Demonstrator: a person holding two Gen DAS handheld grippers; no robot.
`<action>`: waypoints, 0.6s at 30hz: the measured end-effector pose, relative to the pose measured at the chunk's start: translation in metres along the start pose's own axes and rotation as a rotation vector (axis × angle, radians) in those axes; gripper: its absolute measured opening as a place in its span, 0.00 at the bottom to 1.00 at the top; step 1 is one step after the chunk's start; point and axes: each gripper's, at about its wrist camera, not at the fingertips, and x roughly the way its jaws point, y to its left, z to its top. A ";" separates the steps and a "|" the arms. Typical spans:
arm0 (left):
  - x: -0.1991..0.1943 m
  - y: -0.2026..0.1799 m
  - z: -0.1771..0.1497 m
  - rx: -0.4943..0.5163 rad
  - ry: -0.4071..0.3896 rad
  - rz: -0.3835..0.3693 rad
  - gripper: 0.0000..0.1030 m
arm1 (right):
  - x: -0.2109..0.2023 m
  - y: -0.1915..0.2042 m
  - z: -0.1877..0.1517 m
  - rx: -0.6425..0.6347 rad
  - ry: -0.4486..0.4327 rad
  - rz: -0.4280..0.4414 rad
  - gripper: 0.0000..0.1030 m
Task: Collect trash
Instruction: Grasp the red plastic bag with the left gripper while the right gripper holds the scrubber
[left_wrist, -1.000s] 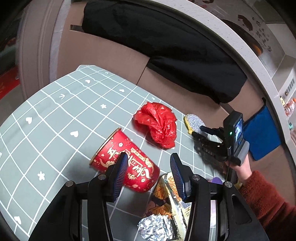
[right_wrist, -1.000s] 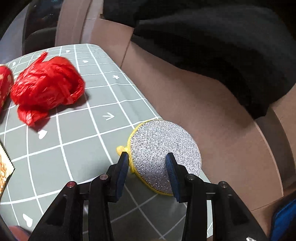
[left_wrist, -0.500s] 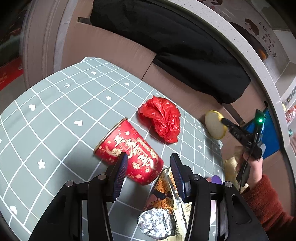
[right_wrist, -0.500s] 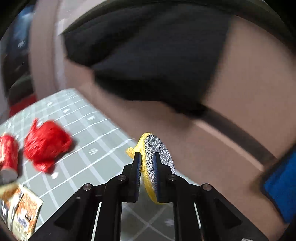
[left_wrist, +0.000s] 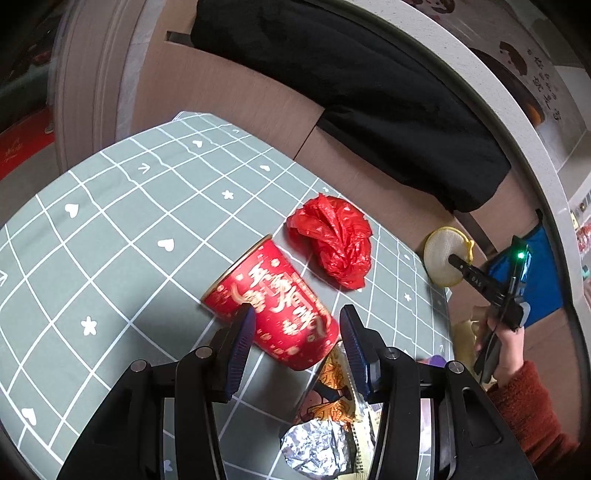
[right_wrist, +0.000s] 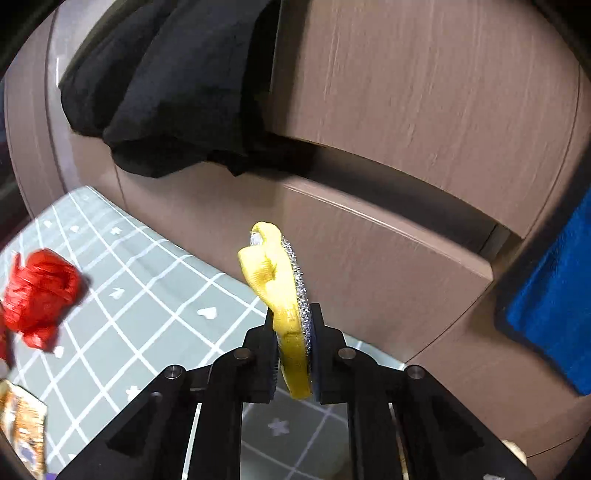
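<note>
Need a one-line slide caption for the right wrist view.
Right gripper holds a yellow-backed scouring pad edge-on, lifted above the checked tablecloth, with a crumpled red bag at left.

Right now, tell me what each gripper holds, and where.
Right gripper clamps the round yellow scouring pad by its lower edge. Left gripper is open, holding nothing.

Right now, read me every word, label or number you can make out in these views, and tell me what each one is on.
"DAS": on a finger of the right gripper, left wrist view.
Red paper cup: gold Chinese characters, too stylised to read.
Wall sign: dark Chinese characters, too small to read.
Snack wrapper: print too blurred to read.
Right wrist view: no text.
</note>
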 end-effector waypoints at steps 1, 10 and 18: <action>-0.002 -0.004 0.001 0.007 -0.008 -0.003 0.47 | -0.005 0.003 0.001 0.000 -0.006 0.019 0.12; 0.014 -0.063 0.030 0.075 -0.115 0.019 0.48 | -0.072 0.025 0.003 0.045 -0.101 0.194 0.12; 0.088 -0.058 0.056 -0.041 -0.097 0.159 0.48 | -0.103 0.032 -0.025 0.080 -0.122 0.276 0.12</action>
